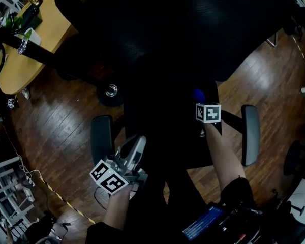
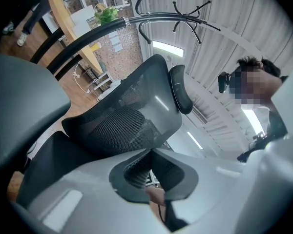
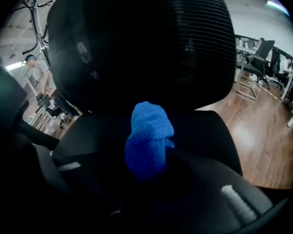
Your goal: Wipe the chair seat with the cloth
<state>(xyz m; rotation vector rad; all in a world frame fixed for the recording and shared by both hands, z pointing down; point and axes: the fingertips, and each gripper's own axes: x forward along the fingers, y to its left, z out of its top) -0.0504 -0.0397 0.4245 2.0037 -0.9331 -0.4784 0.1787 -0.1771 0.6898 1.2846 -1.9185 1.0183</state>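
Right gripper view: right gripper (image 3: 147, 173) is clenched on a bunched blue terry cloth (image 3: 149, 135); the wad stands out beyond the jaws.
Cloth position: over the rear of the black padded chair seat (image 3: 88, 138), just in front of the black mesh backrest (image 3: 141, 48). Contact with the cushion cannot be confirmed.
Left gripper view: left gripper (image 2: 151, 151) has its jaws together with nothing between them. It is angled up toward the backrest and is clear of the seat.
Head view: the picture is very dark. Both grippers sit between the grey padded armrests (image 1: 250, 133), the right one further forward over the seat and the left one back near the person's body.
Cloth handling (judged): light, soft and limp. It compresses freely and is likely to drag and fold under on upholstery rather than slide.
Hold point (judged): the present mid-wad grip looks sound. Enough cloth should protrude that cloth, not jaw, meets the seat.
Seat handling (judged): the cushion should yield slightly under pressure. An office chair on a polished wooden floor (image 1: 56, 121) may swivel or roll under sideways strokes.
Free gripper (judged): the near armrest looks a suitable bracing point.
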